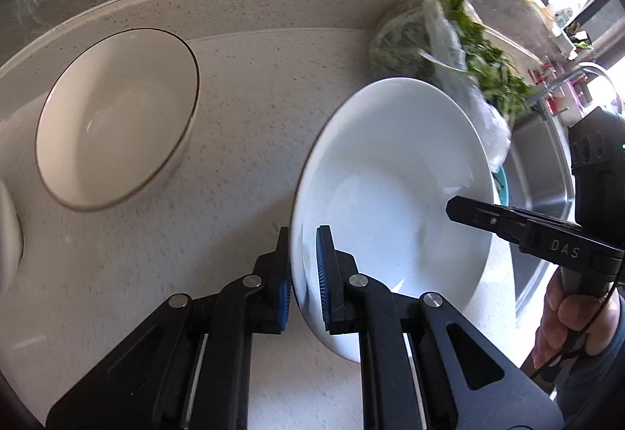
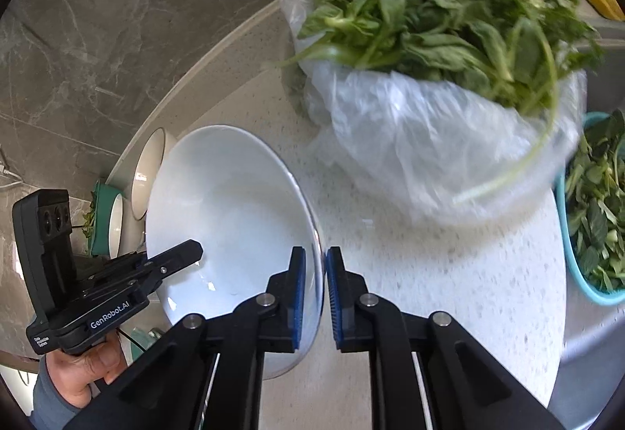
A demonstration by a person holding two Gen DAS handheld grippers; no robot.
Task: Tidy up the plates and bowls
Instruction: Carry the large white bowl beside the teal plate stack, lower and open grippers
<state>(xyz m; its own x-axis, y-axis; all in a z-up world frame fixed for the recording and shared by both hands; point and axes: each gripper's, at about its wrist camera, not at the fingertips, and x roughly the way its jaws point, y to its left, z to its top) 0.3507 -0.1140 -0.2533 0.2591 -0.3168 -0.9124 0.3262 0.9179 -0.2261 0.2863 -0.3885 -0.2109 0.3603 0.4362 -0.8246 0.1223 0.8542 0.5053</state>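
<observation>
Both grippers are clamped on one white plate [image 1: 394,191], each pinching the rim from an opposite side. Seen from the left wrist, the left gripper [image 1: 304,270] has its blue pads either side of the plate's near-left edge. Across the dish, the right gripper [image 1: 468,213] reaches in from the right, held by a hand [image 1: 570,328] in a grey sleeve. From the right wrist the picture mirrors: the right gripper [image 2: 315,289] bites the plate's [image 2: 230,211] right edge, and the left gripper [image 2: 183,254] comes in from the left.

That plate is tilted, and it seems to be just clear of the pale speckled desk [image 1: 242,125], though its underside is hidden. An empty bowl [image 1: 117,117] with a dark rim sits on the desk to the plate's left and a little further back, well apart from it. It lies on the left gripper's side, so that hand is the nearer one. If the plate is to join the bowl, I judge it must travel leftward.

On the other side, just beside the plate, sits a plastic bag [image 2: 429,141] of leafy greens [image 2: 449,8], with a steel sink [image 1: 543,172] beyond it.
</observation>
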